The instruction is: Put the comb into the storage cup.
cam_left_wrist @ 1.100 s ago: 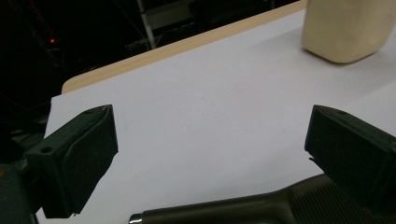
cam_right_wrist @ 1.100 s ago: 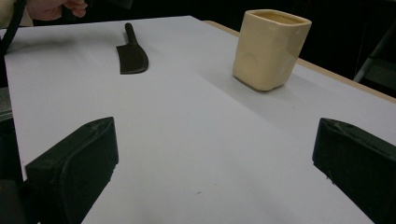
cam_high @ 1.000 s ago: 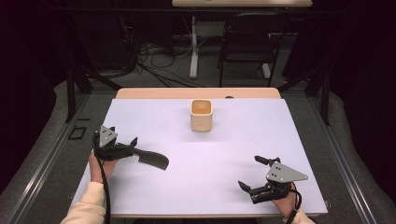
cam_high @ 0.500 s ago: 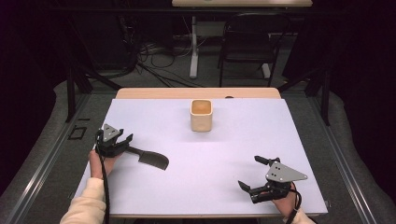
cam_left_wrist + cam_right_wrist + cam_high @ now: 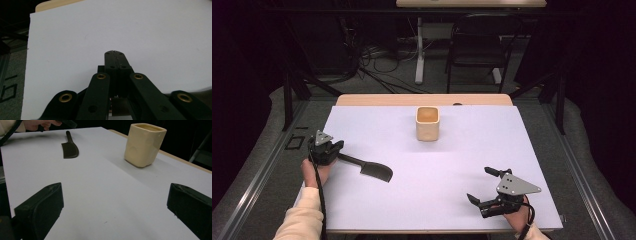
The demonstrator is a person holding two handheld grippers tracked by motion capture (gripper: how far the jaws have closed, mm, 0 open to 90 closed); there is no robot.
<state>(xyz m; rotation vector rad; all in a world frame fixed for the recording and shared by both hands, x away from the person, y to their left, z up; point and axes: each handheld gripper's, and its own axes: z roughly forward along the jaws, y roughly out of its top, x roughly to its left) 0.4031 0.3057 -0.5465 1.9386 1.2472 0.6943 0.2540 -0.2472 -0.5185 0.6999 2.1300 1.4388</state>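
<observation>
Looks barely begun, judging by the layout. Finds the black spatula [image 5: 371, 169] lying flat on the white table [image 5: 512, 150] at about 8 o'clock, blade toward the middle, handle running back toward the left gripper [image 5: 326, 149] at 9 o'clock. Places the cream cup [image 5: 427, 123] upright at 12 o'clock, well apart from the spatula, with nothing visible standing in it. Leaves, most likely, the whole job to do: gripping the handle, lifting, carrying across, and dropping the spatula into the cup.

From the left gripper view, shows jaws pressed fully together with nothing between them and bare table ahead; hints at a dark edge at 4 o'clock, too little to name. From the high view, cannot settle that closure, but sets this gripper just beside the handle's end.

From the right gripper view, shows jaws spread wide and holding nothing, plus the spatula's low profile on the table and the cup's side wall. From the high view, parks the right gripper [image 5: 478, 183] at 5 o'clock, far from both.
</observation>
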